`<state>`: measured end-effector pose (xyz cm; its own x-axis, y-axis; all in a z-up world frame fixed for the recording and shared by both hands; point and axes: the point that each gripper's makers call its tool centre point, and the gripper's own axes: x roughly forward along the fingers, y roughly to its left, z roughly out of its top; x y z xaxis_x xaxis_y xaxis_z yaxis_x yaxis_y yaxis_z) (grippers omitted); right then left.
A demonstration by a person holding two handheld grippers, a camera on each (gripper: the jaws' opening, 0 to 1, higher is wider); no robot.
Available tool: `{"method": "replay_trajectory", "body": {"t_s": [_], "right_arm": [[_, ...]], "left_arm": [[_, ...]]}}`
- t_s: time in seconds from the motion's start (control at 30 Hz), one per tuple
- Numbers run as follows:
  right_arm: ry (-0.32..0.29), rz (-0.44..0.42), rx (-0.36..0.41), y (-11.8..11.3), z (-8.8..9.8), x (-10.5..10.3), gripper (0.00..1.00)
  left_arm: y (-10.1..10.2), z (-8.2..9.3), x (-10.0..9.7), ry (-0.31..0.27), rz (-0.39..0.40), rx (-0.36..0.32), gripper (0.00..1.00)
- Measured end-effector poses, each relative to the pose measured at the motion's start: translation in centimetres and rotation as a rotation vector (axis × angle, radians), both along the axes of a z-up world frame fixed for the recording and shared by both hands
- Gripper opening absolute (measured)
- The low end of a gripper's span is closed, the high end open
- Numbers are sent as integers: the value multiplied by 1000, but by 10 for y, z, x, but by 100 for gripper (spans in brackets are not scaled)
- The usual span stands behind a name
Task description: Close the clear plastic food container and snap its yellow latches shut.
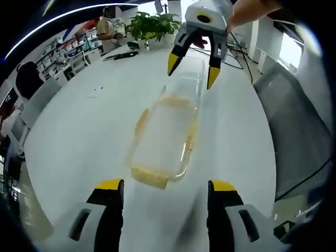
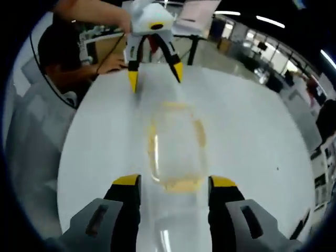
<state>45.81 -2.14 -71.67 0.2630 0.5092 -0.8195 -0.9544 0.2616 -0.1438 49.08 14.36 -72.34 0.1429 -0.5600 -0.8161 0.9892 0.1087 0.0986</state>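
Bright overhead strip lighting; white desk [image 1: 94, 131] near washed out. Both views motion-blurred, container [image 2: 176, 149] soft-edged. Strong fisheye bending at edges.

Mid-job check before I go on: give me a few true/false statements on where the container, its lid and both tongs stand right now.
1. The container lies on the white table. True.
2. The left tongs are shut on a yellow latch. False: they are open, short of the near latch, touching nothing.
3. The right tongs are open, at the container's far end. True.
4. A pot plant stands at the table's far edge. True.
5. The container is full of food. False: it looks clear and empty.
6. The two tongs face each other with the container between them. True.
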Motion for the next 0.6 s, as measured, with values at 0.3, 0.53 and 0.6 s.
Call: {"method": "replay_trajectory", "body": {"t_s": [0.3,0.53,0.6], "right_arm": [[36,50,-69,-3,-15,9,50],[73,67,-90,-1,-24,11,48],[82,75,-99,0,-27,11,48]], "left_arm": [[-3,-6,11,32,-37,-13,59],[-7,-14,12,44,-70,-8,59],[-6,-18,14,35,-81,4,59]]}}
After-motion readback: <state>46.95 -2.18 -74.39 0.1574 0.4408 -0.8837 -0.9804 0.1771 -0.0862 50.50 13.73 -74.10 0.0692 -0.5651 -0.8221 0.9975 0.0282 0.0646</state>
